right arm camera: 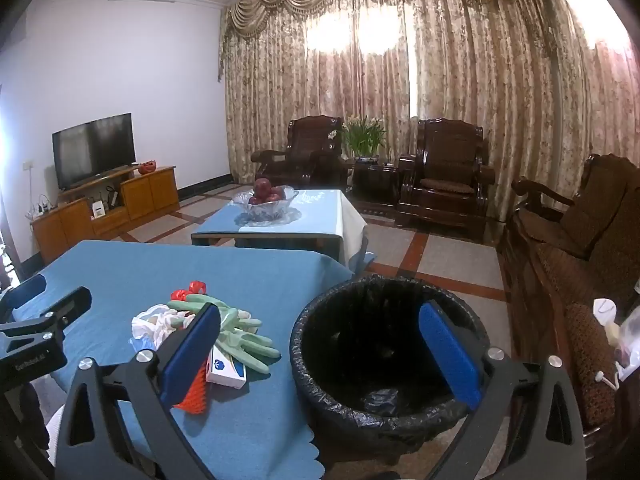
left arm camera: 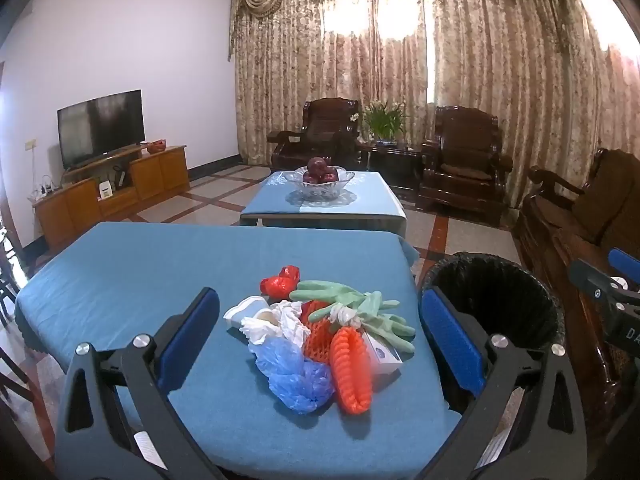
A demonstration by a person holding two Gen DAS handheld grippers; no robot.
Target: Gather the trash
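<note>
A pile of trash lies on the blue table: green rubber gloves, orange foam fruit nets, a blue plastic bag, crumpled white tissue, a paper cup, a red wrapper and a small white box. My left gripper is open and empty, hovering over the pile. A black-lined trash bin stands right of the table. My right gripper is open and empty above the bin's left rim. The gloves and box also show there.
A second blue-covered table with a glass bowl of apples stands behind. Dark wooden armchairs line the curtain. A wooden sofa is at right, a TV on a cabinet at left.
</note>
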